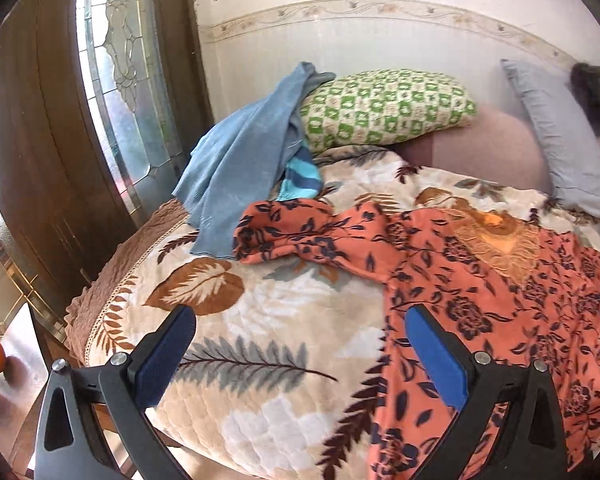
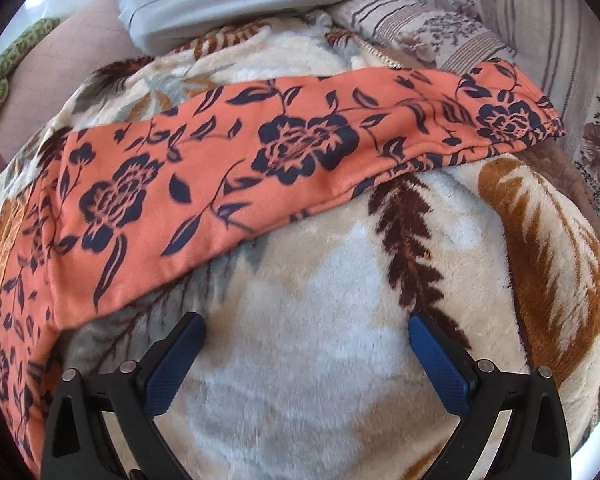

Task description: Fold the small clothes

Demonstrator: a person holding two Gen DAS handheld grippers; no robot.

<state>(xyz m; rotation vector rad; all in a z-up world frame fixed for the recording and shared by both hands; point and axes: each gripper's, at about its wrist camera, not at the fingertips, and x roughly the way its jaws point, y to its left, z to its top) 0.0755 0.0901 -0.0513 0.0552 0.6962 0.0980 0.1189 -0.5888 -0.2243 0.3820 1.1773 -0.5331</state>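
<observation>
Item: orange floral-print cloth top (image 1: 500, 304), spread on the leaf-patterned plush bed blanket (image 1: 260, 320). Left gripper (image 1: 300, 344) and right gripper (image 2: 306, 350) both spread, empty. We judge it light, limp; pinch the sleeve (image 2: 300, 152) ahead of our right gripper.

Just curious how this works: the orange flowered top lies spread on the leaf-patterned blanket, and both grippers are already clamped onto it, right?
Not clamped. The orange flowered top does lie on the leaf-patterned blanket, but the wrist views show the left gripper and right gripper open, holding nothing.
</observation>
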